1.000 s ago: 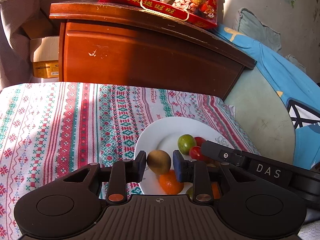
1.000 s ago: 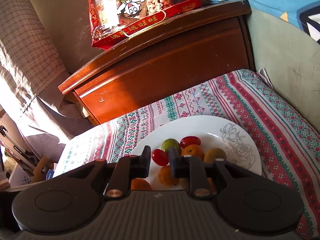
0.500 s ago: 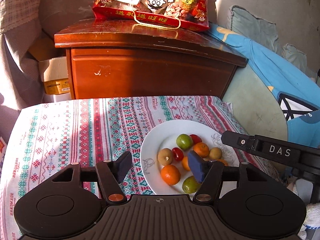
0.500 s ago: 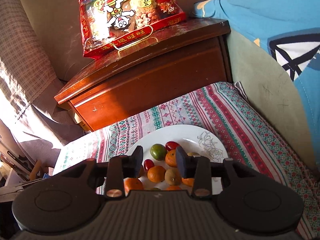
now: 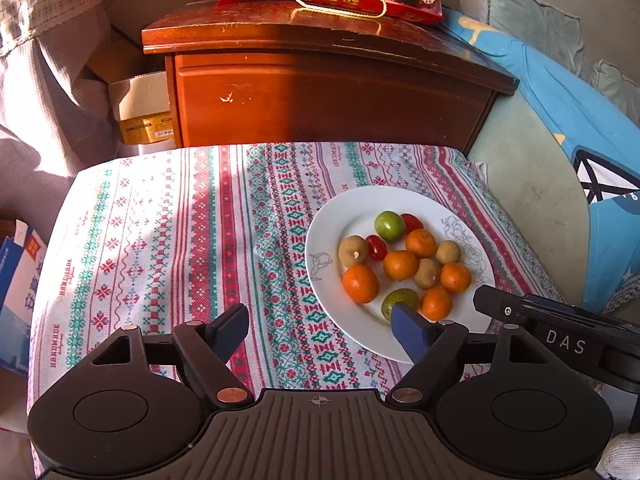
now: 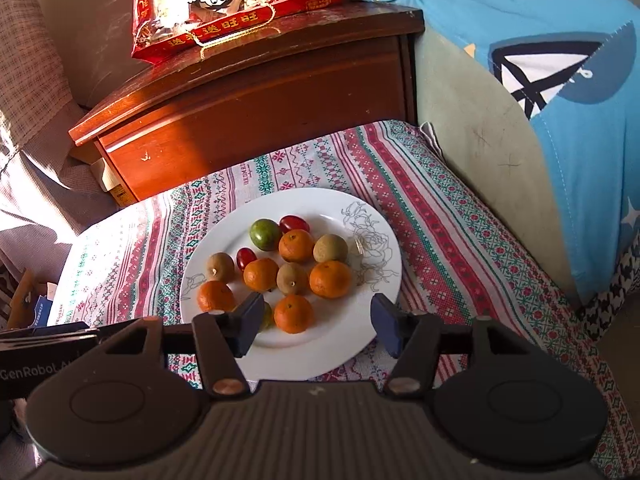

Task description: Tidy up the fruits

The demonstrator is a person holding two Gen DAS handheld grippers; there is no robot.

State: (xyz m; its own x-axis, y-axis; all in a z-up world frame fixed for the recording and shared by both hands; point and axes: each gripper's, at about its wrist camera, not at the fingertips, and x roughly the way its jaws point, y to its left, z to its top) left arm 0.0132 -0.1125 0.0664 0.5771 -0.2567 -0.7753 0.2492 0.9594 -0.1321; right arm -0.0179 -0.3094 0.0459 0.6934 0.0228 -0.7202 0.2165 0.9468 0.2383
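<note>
- Fruits gathered on the white plate (image 5: 332,216), itself resting on the patterned cloth (image 5: 160,240) toward its right side, near the wooden cabinet (image 5: 320,92); probably collected there as the one dish meant to hold them.
- Snack bag (image 6: 224,4) up on the cabinet top, well apart from the plate, so out of the way.
- Left gripper (image 5: 320,326) held above the cloth just left of the plate's near rim, jaws opening, nothing between them; released and tilted down, presumably to keep the pile in sight.
- Right gripper (image 6: 316,322) hovering over the plate's near edge, jaws opening and empty, an orange (image 6: 294,314) just beyond the gap but untouched.
- Oranges, such as one at the left of the pile (image 5: 360,284), mixed among brown kiwis (image 5: 353,251) and green fruits (image 5: 389,225), touching one another; mixed, not sorted by kind.
- Small red tomatoes (image 5: 377,247) tucked between bigger pieces, likely wedged against rolling.
</note>
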